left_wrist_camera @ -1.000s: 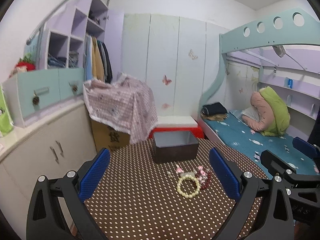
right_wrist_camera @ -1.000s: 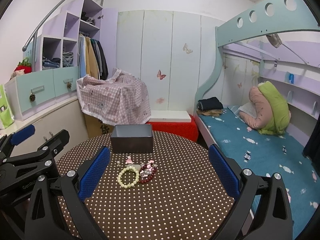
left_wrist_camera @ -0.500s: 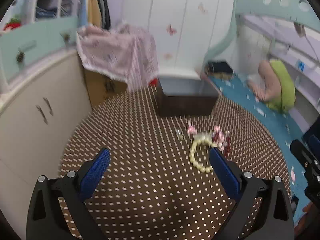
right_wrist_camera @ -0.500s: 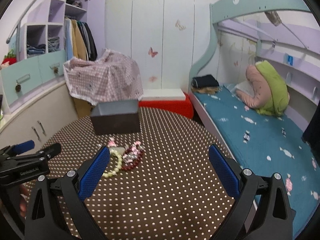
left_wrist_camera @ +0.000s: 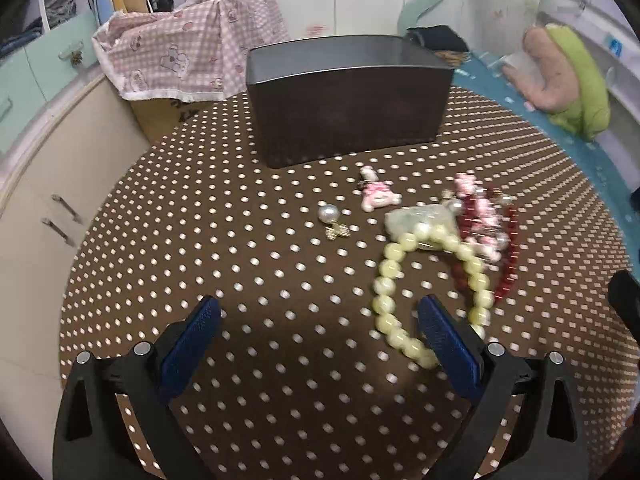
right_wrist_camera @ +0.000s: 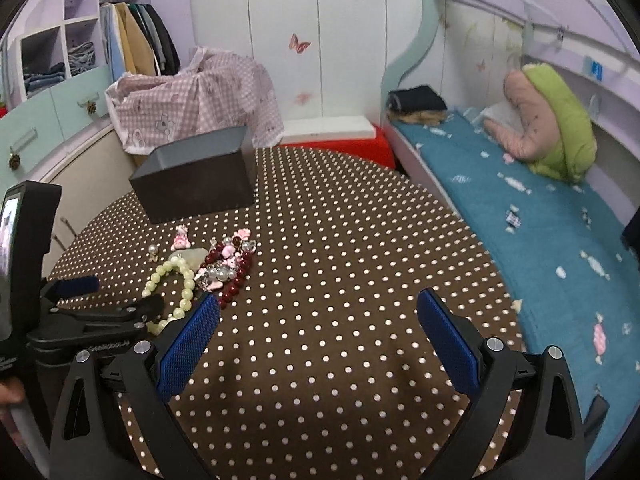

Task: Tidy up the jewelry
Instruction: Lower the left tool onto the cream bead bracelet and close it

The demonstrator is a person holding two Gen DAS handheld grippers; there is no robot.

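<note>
A pile of jewelry lies on the brown dotted round table [left_wrist_camera: 200,240]: a pale green bead bracelet [left_wrist_camera: 390,272], a dark red bead bracelet [left_wrist_camera: 508,256], a pink charm [left_wrist_camera: 376,194], a pearl earring [left_wrist_camera: 329,214]. Behind it stands a dark open box [left_wrist_camera: 344,100]. My left gripper [left_wrist_camera: 318,336] is open, low over the table, its right finger beside the green bracelet. My right gripper [right_wrist_camera: 316,336] is open and empty to the right of the pile [right_wrist_camera: 216,268]. The left gripper also shows in the right wrist view [right_wrist_camera: 108,304].
A pink checked cloth [right_wrist_camera: 192,100] covers a carton behind the table. White cupboards [left_wrist_camera: 44,184] run along the left. A bed with a blue sheet [right_wrist_camera: 540,208] runs along the right, close to the table's edge.
My left gripper has dropped and moved forward to the jewelry pile; the green bracelet now lies by its right finger. My right gripper has also tilted down and moved closer to the table.
</note>
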